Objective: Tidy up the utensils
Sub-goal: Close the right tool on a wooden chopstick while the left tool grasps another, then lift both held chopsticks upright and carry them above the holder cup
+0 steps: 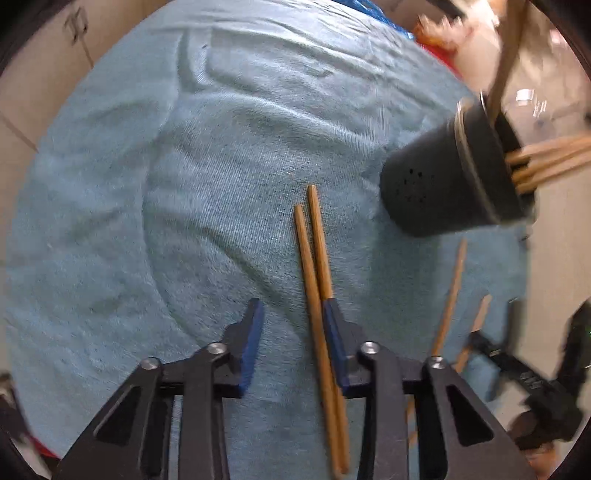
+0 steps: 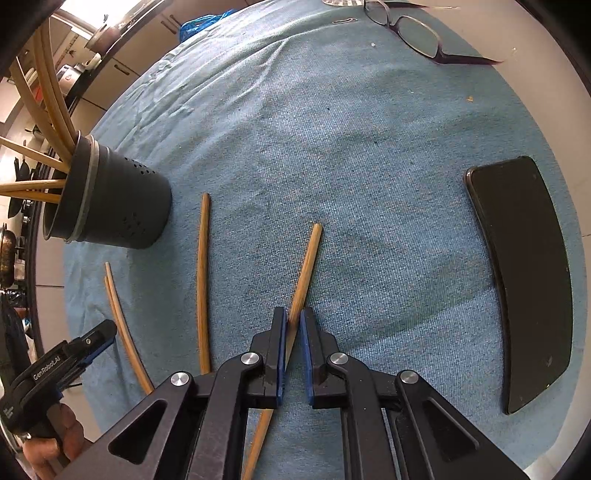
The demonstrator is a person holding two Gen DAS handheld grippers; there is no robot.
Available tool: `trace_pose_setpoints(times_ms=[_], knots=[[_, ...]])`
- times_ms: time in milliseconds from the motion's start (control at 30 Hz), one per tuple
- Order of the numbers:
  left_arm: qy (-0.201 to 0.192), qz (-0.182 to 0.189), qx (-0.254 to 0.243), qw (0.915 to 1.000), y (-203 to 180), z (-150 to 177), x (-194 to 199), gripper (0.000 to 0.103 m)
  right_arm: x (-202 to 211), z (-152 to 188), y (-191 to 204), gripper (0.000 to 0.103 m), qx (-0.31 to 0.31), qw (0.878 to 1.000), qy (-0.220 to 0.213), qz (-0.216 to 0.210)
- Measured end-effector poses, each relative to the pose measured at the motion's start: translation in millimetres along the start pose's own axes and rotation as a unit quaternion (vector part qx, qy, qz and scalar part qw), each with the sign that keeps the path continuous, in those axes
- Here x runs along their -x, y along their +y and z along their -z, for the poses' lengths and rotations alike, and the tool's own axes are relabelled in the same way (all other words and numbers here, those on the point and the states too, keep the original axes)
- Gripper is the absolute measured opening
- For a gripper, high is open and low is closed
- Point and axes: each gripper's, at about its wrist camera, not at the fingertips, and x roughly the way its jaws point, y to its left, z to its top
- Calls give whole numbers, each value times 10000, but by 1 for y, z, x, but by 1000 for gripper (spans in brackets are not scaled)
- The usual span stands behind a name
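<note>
A dark grey perforated utensil holder (image 1: 450, 173) (image 2: 110, 199) stands on a blue towel (image 1: 221, 184) (image 2: 351, 166) with several wooden chopsticks in it. My left gripper (image 1: 293, 314) is open above a pair of chopsticks (image 1: 314, 266) that lie on the towel beside its right finger. That pair also shows in the right wrist view (image 2: 122, 325). My right gripper (image 2: 293, 325) is nearly shut around one chopstick (image 2: 304, 273) lying on the towel. Another single chopstick (image 2: 202, 280) (image 1: 450, 295) lies between the two grippers.
A black phone (image 2: 524, 280) lies at the towel's right side. Dark-framed glasses (image 2: 417, 33) lie at the far edge. A blue bag (image 2: 199, 22) sits beyond the towel. The pale tabletop (image 2: 546, 74) surrounds the towel.
</note>
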Motion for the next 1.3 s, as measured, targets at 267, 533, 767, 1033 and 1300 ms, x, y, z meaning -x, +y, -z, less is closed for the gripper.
trace_pose_setpoints(times_ms=[267,533,767,1033,1300], knots=[[-198,-513,-447,9975,-8,5,0,7,-2,-3,9,7,114,9998,78,165],[-717,454,-178,9962,27,23,26,6,6,-3,-3,6,-69,9996,-32,-284],[-1619,766,-400,9830,29,43,79,6,45,9,-2,6,-59,9945,-637,-823],[-2214,814,-632,9697,16,66,124,6,91,40,27,6,504,9835,-1470,-931],[-2425,903,-747,9631,16,67,140,6,114,56,49,6,806,9755,-1829,-914]])
